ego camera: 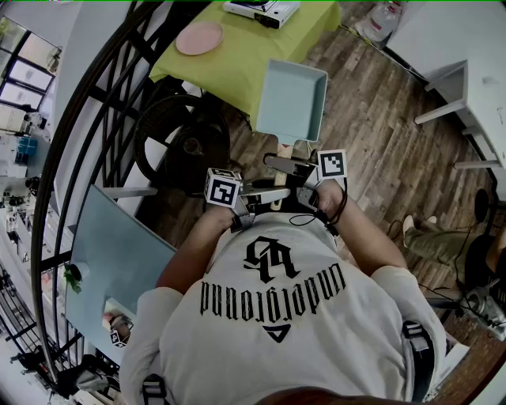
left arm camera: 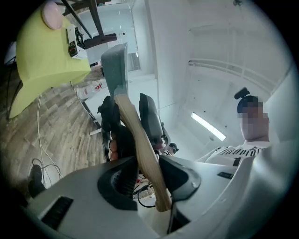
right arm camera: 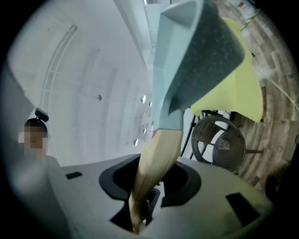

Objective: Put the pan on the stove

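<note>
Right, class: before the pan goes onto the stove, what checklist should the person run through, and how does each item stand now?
1. Left gripper gripping the wooden handle: ok, jaws shut on it.
2. Right gripper gripping the same handle: ok.
3. Pan empty: ok, nothing inside.
4. Stove top free: cannot tell, cut off at the picture's edge.
5. Pink plate apart from the stove: ok, it lies beside it on the green cloth.
6. Pan on stove: not ok, held in the air, not yet there.

White T-shirt (ego camera: 316, 332), black gothic lettering (ego camera: 273, 289), black wrist cord (ego camera: 341, 207)
</note>
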Tool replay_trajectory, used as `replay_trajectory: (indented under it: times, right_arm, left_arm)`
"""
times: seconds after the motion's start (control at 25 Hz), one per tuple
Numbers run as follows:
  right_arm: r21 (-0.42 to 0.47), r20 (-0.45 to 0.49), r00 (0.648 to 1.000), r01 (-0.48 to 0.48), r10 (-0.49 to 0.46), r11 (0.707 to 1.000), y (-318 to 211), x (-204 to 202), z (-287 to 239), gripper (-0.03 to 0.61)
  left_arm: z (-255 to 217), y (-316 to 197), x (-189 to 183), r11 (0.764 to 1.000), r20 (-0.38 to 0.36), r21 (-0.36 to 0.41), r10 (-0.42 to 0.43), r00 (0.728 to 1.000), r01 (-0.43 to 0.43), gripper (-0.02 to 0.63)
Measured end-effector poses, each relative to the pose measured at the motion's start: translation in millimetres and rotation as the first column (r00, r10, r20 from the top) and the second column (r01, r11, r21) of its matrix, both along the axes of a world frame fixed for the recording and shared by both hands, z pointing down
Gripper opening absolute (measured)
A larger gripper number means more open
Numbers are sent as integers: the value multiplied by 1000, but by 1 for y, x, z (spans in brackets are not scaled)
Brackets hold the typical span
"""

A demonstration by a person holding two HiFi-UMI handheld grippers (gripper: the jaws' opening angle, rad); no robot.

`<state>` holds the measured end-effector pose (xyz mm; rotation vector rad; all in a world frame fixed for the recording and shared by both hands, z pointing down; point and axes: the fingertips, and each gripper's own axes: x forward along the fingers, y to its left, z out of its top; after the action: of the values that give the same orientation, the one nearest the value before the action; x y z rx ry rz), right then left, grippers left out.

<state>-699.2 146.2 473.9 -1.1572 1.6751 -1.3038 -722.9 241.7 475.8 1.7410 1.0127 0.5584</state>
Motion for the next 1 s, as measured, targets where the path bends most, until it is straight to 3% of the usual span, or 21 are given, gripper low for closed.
replay_trajectory:
  times: [0.6,1.0]
  right_arm:
    - [-10,21,1000,-12,13,1000,10,65,13,129]
    - [-22,5,1000,-23,23,1000,29,181,24,127]
  left_arm:
    - [14,13,65,1000,32,-7,16,999,-15,149]
    - [27,34,179,999,16,3,50,999,-50,147]
